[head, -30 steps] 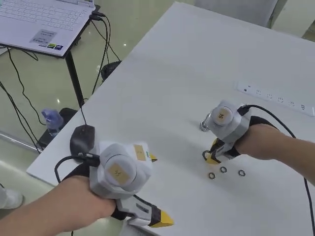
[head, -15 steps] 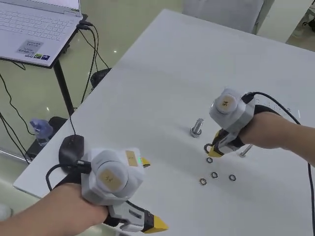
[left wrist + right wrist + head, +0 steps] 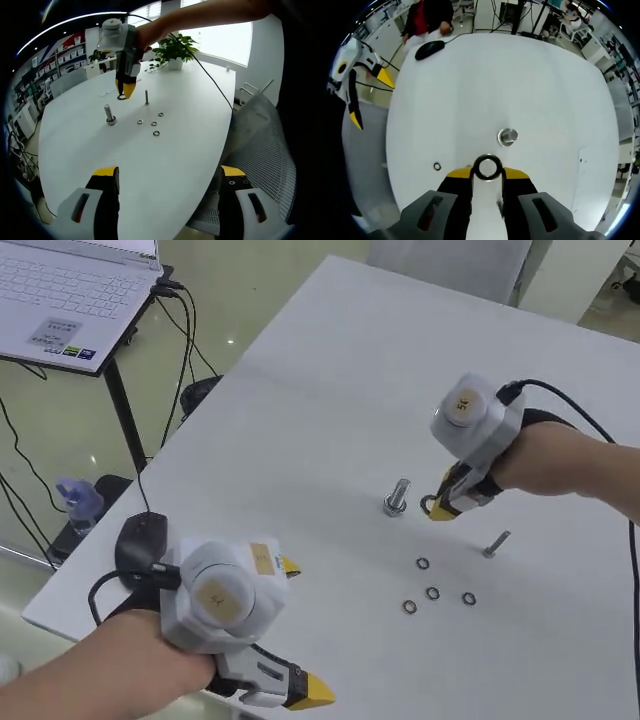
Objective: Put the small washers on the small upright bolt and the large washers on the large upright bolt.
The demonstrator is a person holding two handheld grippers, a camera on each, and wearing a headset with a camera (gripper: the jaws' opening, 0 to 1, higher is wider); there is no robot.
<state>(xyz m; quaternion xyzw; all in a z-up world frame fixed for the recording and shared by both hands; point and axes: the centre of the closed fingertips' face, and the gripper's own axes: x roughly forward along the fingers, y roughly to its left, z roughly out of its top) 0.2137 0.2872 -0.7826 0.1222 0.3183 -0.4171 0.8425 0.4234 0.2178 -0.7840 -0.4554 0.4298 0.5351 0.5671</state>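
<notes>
— Washer up: the right tool (image 3: 437,508) is clenched on a large washer (image 3: 428,504), ring pinched between the yellow tips, just beside the top of the large bolt (image 3: 397,497), not over it.
— Anything on that bolt?
— Can't tell from here. It stands upright on the white worktop (image 3: 330,390). The small bolt (image 3: 496,543) is upright too, and the right tool sits between the two.
— And the little ones?
— Four small washers (image 3: 432,593), all flat on the worktop in a loose cluster near both bolts.
— Left side?
— The left tool (image 3: 305,630) is released, jaws wide apart, gripping nothing, down by the near edge, well apart from the washers. A black mouse (image 3: 140,540) lies just beside it, and a laptop (image 3: 70,290) sits on a stand off the worktop's left.
</notes>
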